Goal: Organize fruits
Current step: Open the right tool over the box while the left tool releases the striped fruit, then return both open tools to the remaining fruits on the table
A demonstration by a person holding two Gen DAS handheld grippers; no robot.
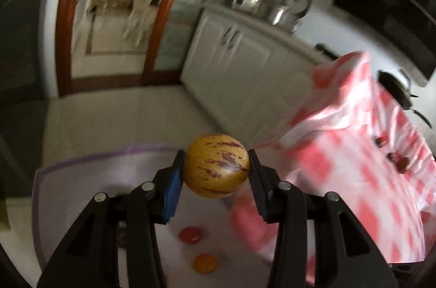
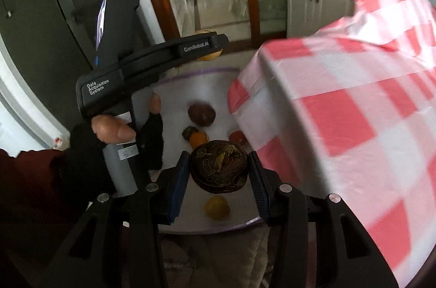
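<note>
My left gripper [image 1: 216,165] is shut on a yellow fruit with purple streaks [image 1: 216,165], held above a white round tray with a purple rim [image 1: 81,173]. My right gripper [image 2: 219,169] is shut on a dark brown mottled fruit [image 2: 219,169] over the same tray [image 2: 190,81]. On the tray lie a dark red fruit [image 2: 201,115], an orange fruit [image 2: 199,139], a red one [image 2: 238,136] and a yellow one [image 2: 217,207]. In the right wrist view the left gripper [image 2: 212,48] shows from the side, in a gloved hand [image 2: 109,135].
A table under a red and white checked cloth [image 2: 354,111] stands right of the tray, with small dark red fruits [image 1: 399,161] on it. White kitchen cabinets [image 1: 239,64], pots [image 1: 280,14] and a wood-framed glass door [image 1: 163,15] lie behind. A grey fridge [image 2: 41,15] is at left.
</note>
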